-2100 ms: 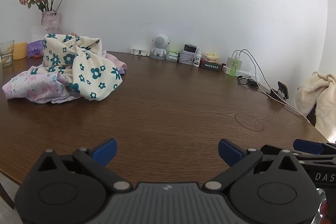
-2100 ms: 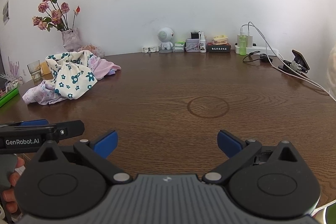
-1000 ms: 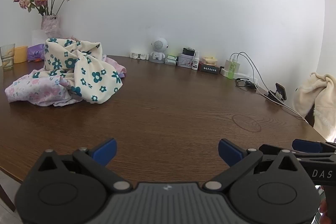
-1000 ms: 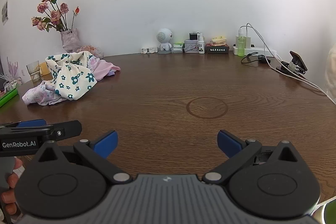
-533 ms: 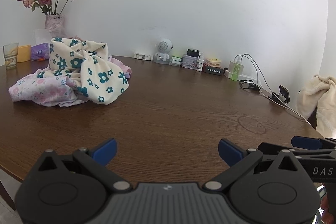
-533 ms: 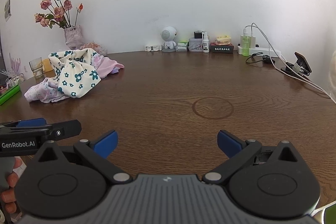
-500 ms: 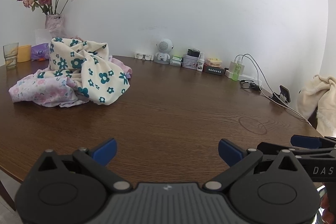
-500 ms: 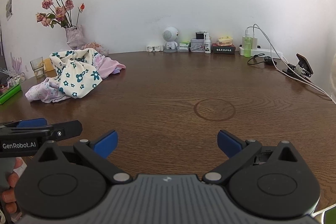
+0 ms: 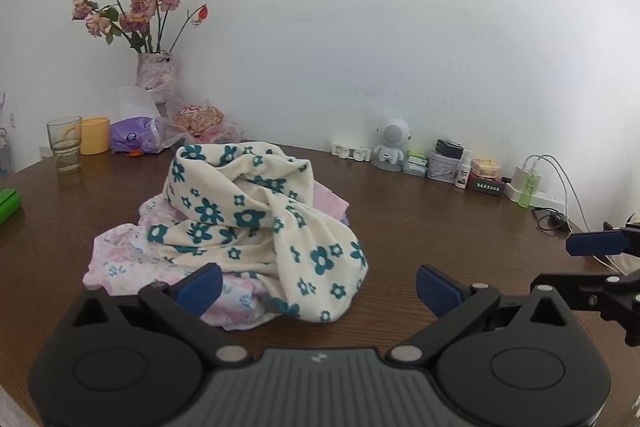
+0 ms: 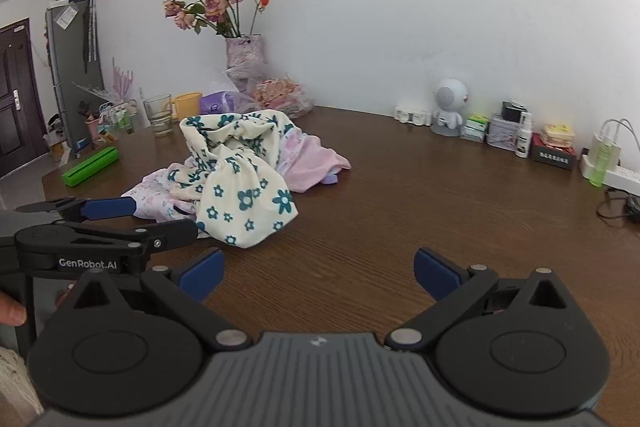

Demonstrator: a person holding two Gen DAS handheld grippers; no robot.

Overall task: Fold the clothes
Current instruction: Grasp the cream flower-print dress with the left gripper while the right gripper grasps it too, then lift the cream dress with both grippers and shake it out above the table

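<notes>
Presently the left gripper (image 9: 318, 287) stands with its blue-padded fingers spread wide and nothing between them, low over the near edge of the brown wooden table (image 9: 440, 227). Directly ahead of it lies the pile of clothes (image 9: 240, 231): a cream garment with teal flowers (image 9: 256, 215) heaped on top, a pale pink floral garment (image 9: 120, 259) spread beneath it toward the left, and a plain pink piece (image 9: 330, 201) showing behind. The left finger pad (image 9: 200, 287) overlaps the near edge of the pile in the left wrist view; whether it touches the fabric cannot be told. The right gripper (image 10: 316, 273) is likewise spread apart and empty, with bare tabletop between its fingers; in its view the pile sits ahead and to the left, clear of both pads, with the left gripper's body between camera and pile at the left edge. A fingertip of the person's hand (image 10: 12, 311) shows at that edge. Beyond the pile, against the white wall, stand a vase of dried roses (image 9: 156, 75), plastic bags (image 9: 140, 131), a yellow cup (image 9: 95, 135) and a drinking glass (image 9: 65, 145). A green box (image 10: 91, 166) lies near the left table edge. Along the far wall to the right are a small white robot figure (image 9: 390, 143), a tin (image 9: 442, 167), a small white bottle (image 9: 462, 175), a green bottle (image 9: 528, 191) and a white power strip with cables (image 9: 552, 201). No object lies between either gripper and the pile.
</notes>
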